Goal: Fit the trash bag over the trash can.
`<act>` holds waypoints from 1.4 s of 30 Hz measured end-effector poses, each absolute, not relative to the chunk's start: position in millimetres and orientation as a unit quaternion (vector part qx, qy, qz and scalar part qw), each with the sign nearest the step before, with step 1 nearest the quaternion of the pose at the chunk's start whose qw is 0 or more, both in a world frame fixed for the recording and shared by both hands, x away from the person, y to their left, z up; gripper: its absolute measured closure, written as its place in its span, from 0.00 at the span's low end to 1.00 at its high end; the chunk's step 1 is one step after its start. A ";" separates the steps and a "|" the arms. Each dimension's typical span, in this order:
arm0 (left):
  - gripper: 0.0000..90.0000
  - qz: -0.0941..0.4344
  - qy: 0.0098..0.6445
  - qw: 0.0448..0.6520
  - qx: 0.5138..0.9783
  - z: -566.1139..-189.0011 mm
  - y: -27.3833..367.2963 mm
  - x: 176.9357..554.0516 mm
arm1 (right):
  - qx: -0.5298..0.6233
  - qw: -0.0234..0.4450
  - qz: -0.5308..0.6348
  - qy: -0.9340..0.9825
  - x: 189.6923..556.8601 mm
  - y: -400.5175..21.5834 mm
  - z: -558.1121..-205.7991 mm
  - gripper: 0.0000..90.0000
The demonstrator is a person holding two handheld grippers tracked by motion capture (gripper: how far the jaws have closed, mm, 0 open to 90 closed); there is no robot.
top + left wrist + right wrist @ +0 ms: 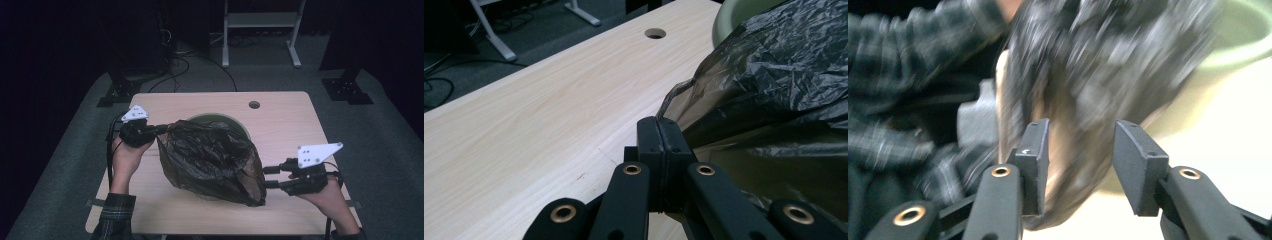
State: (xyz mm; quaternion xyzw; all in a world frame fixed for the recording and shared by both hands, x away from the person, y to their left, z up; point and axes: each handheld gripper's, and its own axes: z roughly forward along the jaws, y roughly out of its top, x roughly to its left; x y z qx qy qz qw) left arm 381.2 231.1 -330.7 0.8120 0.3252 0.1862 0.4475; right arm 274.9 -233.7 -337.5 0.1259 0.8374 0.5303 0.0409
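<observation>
- My left gripper (159, 130) has its jaws pressed together on a thin edge of the black plastic bag (212, 160), at the bag's left end; in the left gripper view the film runs up out of the closed pads (659, 142).
- My right gripper (267, 177) has its jaws apart, just beside the bag's lower right corner; the right gripper view is blurred, with the bag showing beyond the gap and neither pad pressing on it.
- The bag is stretched slantwise across the middle of the wooden table (280, 120), crumpled and glossy.
- It lies over a pale green bowl (235, 121), whose rim shows behind it.
- A round hole (254, 105) sits near the table's far edge.
</observation>
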 end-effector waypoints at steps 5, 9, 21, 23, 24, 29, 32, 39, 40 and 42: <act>1.00 0.188 0.322 0.450 0.811 -327.2 229.7 379.9 | 0.144 0.075 0.551 0.819 288.4 -225.6 -295.6 0.57; 1.00 0.187 0.318 0.451 0.812 -325.7 228.1 380.1 | 0.155 0.101 0.552 0.813 319.3 -200.7 -271.3 0.53; 1.00 0.190 0.311 0.459 0.810 -321.5 228.9 380.1 | 0.163 0.064 0.521 0.836 375.9 -151.2 -291.8 0.99; 1.00 0.193 0.306 0.462 0.810 -320.7 228.2 381.0 | 0.167 0.076 0.522 0.833 376.7 -151.6 -292.4 1.00; 1.00 0.194 0.306 0.464 0.808 -320.6 227.6 382.3 | 0.172 0.087 0.522 0.831 378.3 -152.6 -292.4 1.00; 1.00 0.196 0.304 0.465 0.808 -322.2 222.0 392.0 | 0.211 0.134 0.522 0.815 394.9 -161.8 -292.8 1.00; 1.00 0.199 0.302 0.460 0.811 -326.0 215.7 400.2 | 0.245 0.164 0.510 0.808 412.8 -167.8 -300.2 1.00; 1.00 0.192 0.301 0.446 0.820 -337.6 208.6 408.2 | 0.275 0.164 0.488 0.812 430.4 -172.4 -324.7 1.00; 1.00 0.191 0.300 0.444 0.822 -339.2 208.1 409.1 | 0.277 0.163 0.486 0.813 431.6 -172.6 -328.2 1.00; 1.00 0.190 0.302 0.442 0.823 -340.7 207.3 410.1 | 0.281 0.164 0.482 0.813 432.3 -172.4 -331.5 1.00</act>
